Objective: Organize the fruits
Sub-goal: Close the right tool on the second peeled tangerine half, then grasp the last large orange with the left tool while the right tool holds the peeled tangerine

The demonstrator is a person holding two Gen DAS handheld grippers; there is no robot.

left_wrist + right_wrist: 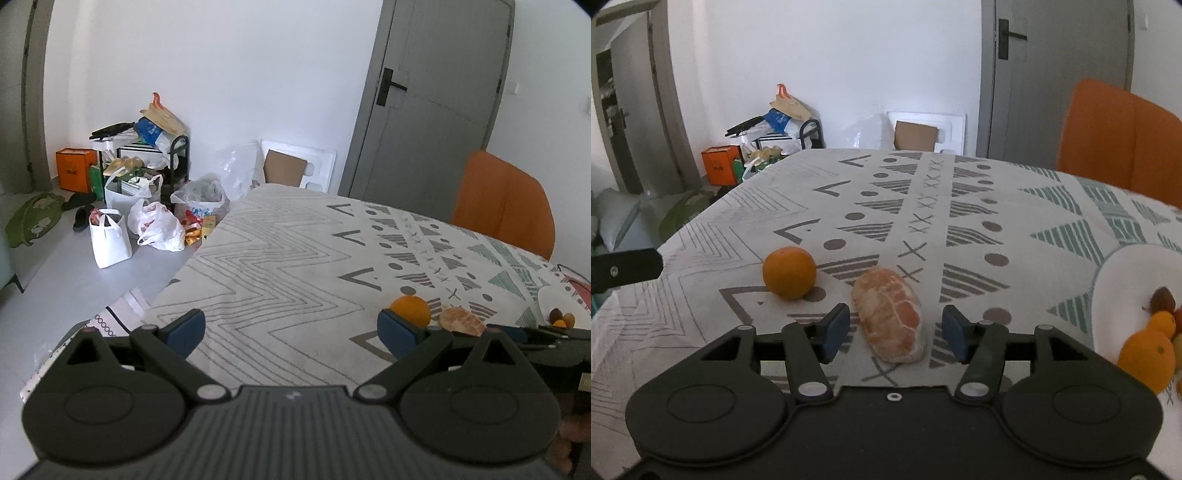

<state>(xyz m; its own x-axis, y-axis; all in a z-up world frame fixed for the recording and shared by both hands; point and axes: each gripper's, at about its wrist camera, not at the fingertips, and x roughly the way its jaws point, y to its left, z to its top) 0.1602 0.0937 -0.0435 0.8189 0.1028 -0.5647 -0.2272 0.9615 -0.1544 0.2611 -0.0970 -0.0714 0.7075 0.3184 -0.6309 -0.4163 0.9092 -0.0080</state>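
Both pairs of jaws stand apart with nothing clamped. On the right gripper (893, 334) the blue pads are spread either side of the peeled citrus (889, 315), which lies between them on the patterned tablecloth (960, 206); a gap shows on each side of the fruit, so the pads are not pressing it. On the left gripper (291, 330) the fingers are spread wide over bare cloth, and nothing lies between them.

From the right wrist view, a whole orange (789, 272) sits at about ten o'clock from the peeled piece, near it but not touching. Out at three to four o'clock a white plate (1123, 273) carries a second orange (1147, 360) at its near edge, with a smaller orange fruit (1162, 323) and a dark reddish one (1162, 300) just behind it. In the left wrist view the whole orange (410, 309) and the peeled piece (463, 320) show just past the left gripper's right fingertip, at roughly two o'clock.

Beyond the table, an orange chair (504, 201) stands by a grey door (436, 96). At eleven o'clock a heap of plastic bags (159, 225) and a white tote (110, 238) crowd a black rack. An orange box (75, 170) there bears dark print too small to read, and the red marks on the bags are likewise illegible
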